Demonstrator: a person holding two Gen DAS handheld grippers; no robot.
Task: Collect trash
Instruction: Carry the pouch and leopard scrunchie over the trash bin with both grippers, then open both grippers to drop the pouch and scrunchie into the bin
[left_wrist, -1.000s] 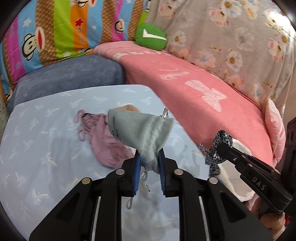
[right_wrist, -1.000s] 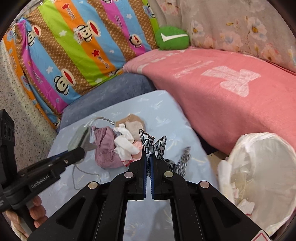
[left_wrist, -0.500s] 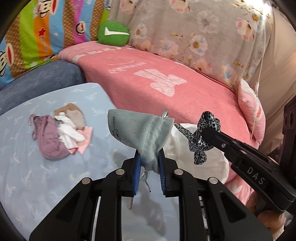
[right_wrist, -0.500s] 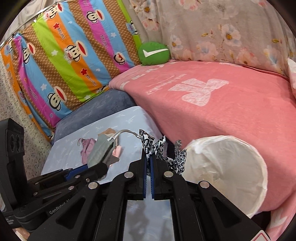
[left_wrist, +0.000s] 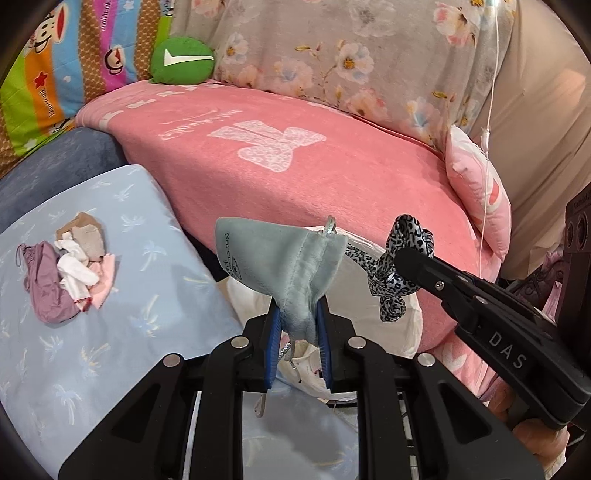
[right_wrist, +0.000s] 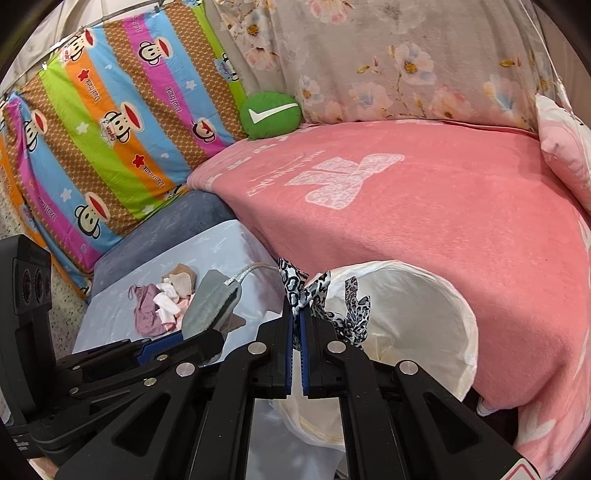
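My left gripper (left_wrist: 297, 314) is shut on a pale blue-grey drawstring pouch (left_wrist: 280, 258), held in the air over the rim of a white-lined bin (left_wrist: 402, 325). My right gripper (right_wrist: 296, 317) is shut on a leopard-print fabric scrunchie (right_wrist: 321, 295), held just above the bin (right_wrist: 406, 314). The right gripper and scrunchie (left_wrist: 399, 266) also show in the left wrist view, and the left gripper's pouch (right_wrist: 210, 306) shows in the right wrist view. A small pile of cloth scraps (left_wrist: 70, 273), purple, white, pink and tan, lies on the light blue table (left_wrist: 110, 350).
A pink blanket covers the sofa (right_wrist: 424, 206) behind the bin. A green round cushion (right_wrist: 271, 114), striped monkey-print cushion (right_wrist: 110, 122) and floral backrest line the back. A pink pillow (left_wrist: 476, 192) sits at the right. A blue-grey seat (right_wrist: 166, 229) adjoins the table.
Both grippers have swung right from over the table to above the white bin, carrying the pouch and the scrunchie. The cloth pile stays on the table.
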